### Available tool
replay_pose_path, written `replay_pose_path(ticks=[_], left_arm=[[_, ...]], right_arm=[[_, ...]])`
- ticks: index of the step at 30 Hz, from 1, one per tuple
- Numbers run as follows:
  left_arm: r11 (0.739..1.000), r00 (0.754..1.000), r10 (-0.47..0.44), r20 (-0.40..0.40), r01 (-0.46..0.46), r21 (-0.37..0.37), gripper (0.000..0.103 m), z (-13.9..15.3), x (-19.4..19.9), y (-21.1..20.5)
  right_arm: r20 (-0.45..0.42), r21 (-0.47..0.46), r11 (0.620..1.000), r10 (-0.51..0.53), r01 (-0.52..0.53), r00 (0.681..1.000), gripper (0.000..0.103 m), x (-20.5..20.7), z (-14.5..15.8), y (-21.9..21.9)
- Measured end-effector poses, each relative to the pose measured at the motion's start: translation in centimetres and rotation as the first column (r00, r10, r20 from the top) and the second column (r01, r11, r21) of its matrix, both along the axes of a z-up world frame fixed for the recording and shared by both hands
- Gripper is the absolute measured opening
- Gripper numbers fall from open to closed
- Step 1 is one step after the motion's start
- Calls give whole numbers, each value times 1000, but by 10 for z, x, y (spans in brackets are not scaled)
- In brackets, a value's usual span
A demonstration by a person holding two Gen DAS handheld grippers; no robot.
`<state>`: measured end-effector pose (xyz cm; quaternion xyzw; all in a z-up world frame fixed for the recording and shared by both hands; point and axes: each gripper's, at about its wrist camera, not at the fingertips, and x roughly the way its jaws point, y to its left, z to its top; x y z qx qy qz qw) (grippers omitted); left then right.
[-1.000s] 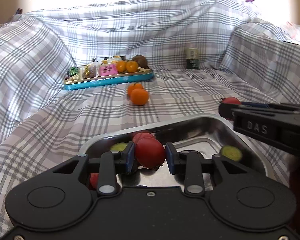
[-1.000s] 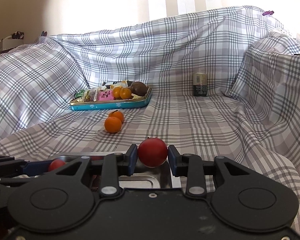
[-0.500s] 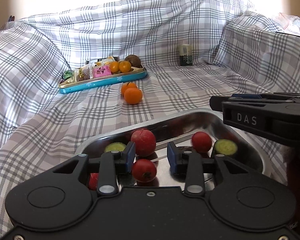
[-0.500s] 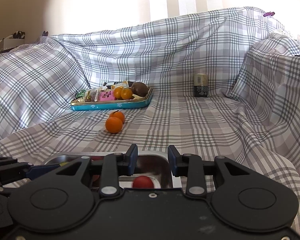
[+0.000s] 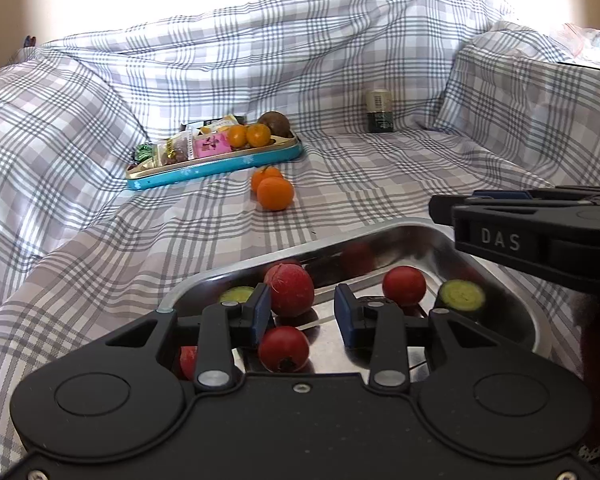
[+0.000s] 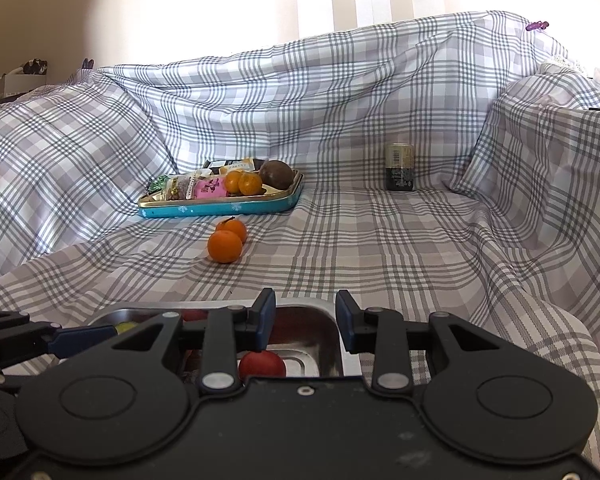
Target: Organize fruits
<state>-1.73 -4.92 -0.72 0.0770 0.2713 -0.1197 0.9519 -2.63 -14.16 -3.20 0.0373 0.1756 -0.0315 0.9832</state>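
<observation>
Left wrist view: both tongs (image 5: pixel 302 314) now stand open and empty, their red fruits (image 5: pixel 284 349) dropped into the steel tray (image 5: pixel 400 229).

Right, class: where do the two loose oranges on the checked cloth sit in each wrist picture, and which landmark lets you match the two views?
Left wrist view: the two loose oranges lie just left of centre, above mid-height, below the right part of the blue tray.
Right wrist view: the two loose oranges lie left of centre, near mid-height, below the blue tray's middle.
Shared landmark: the blue tray, just behind them in both.
</observation>
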Motion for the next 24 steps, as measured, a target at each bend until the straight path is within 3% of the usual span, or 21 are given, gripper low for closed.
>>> replay_pose_path(ticks=[14,24], left_arm=[[997,996,80,-34,-80,-3,45,-5,14,6],[991,989,123,-85,-128,-46,45,-8,25,16]], right_arm=[[1,1,1000,0,0,1000,35,0,0,0],[8,13,1000,-5,5,1000,35,-2,1,-1]])
